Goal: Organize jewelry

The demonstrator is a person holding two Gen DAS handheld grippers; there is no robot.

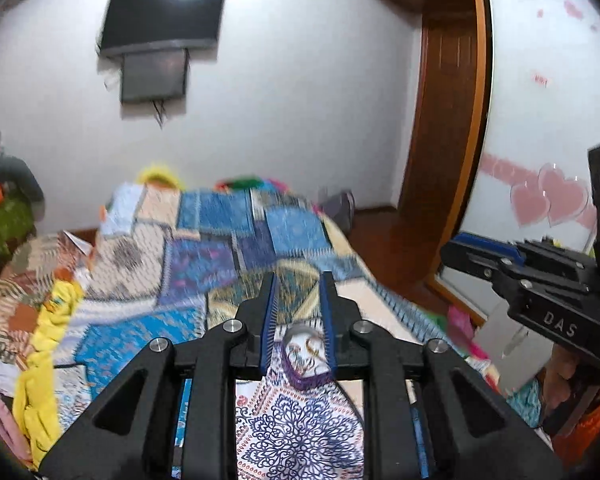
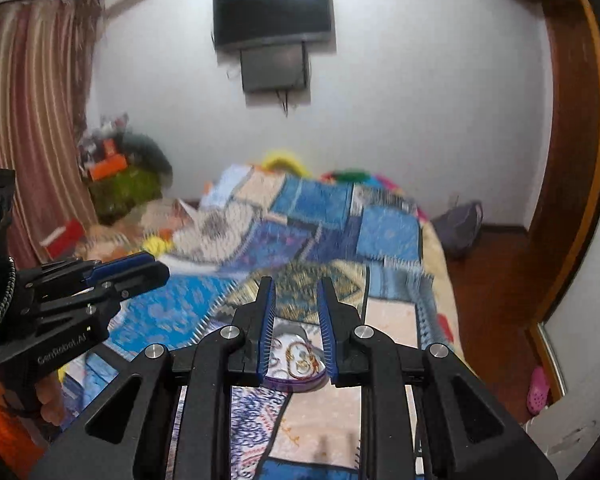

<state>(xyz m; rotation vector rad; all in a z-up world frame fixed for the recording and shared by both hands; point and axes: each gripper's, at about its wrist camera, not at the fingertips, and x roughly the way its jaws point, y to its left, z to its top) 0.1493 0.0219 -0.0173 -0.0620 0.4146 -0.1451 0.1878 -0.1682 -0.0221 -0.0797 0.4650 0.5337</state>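
Observation:
A small round dish [image 2: 296, 354] with a purple rim lies on the patchwork bedspread [image 2: 312, 220]. It holds gold rings and bangles. It also shows in the left wrist view [image 1: 306, 350]. My right gripper [image 2: 296, 284] is open, fingers either side of the dish and above it. My left gripper [image 1: 298, 278] is open too, its fingers framing the dish from its side. Each gripper shows in the other's view, the left [image 2: 140, 268] at the left edge, the right [image 1: 460, 246] at the right edge. Both look empty.
The bed fills the middle. A yellow cloth [image 1: 44, 340] and clutter lie at its left. A wall TV [image 2: 272, 12] hangs ahead. A wooden door frame [image 2: 568, 160] and wood floor [image 2: 488, 288] are at the right, with a pink shoe [image 2: 538, 390].

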